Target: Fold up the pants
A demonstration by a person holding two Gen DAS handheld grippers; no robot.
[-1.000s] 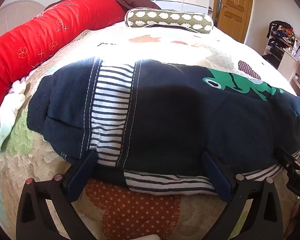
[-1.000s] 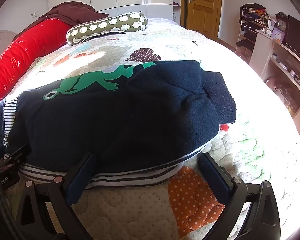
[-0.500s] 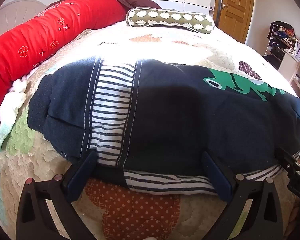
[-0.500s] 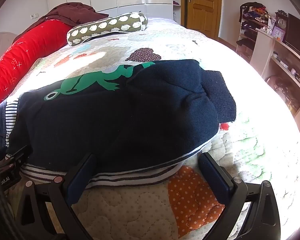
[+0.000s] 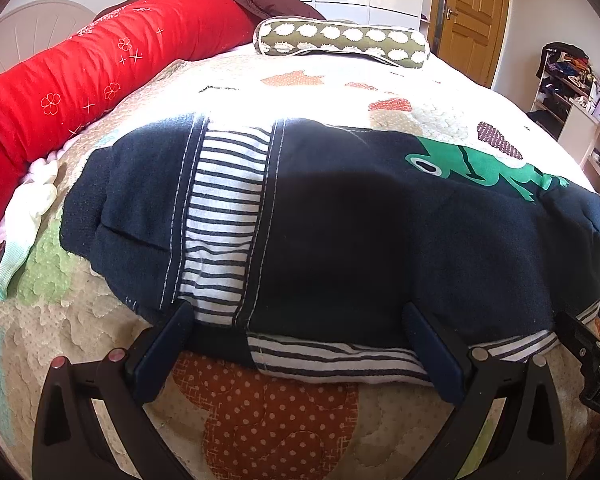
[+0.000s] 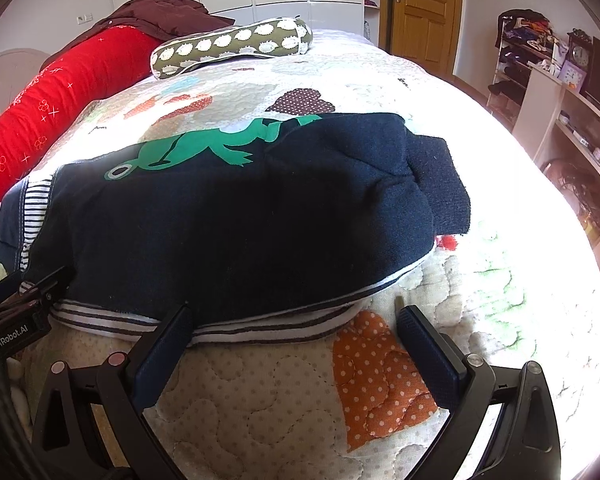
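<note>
One lengthwise fold looks done: the navy pants [image 5: 340,232] lie doubled across mid-frame; both the left gripper [image 5: 296,344] and right gripper [image 6: 292,340] sit spread at the near striped edge, crosswise folding remaining.

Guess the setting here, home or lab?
Almost certainly a home bedroom: the navy pants lie on a quilted bed, with a red bolster alongside, a wooden door and cluttered shelves.
</note>
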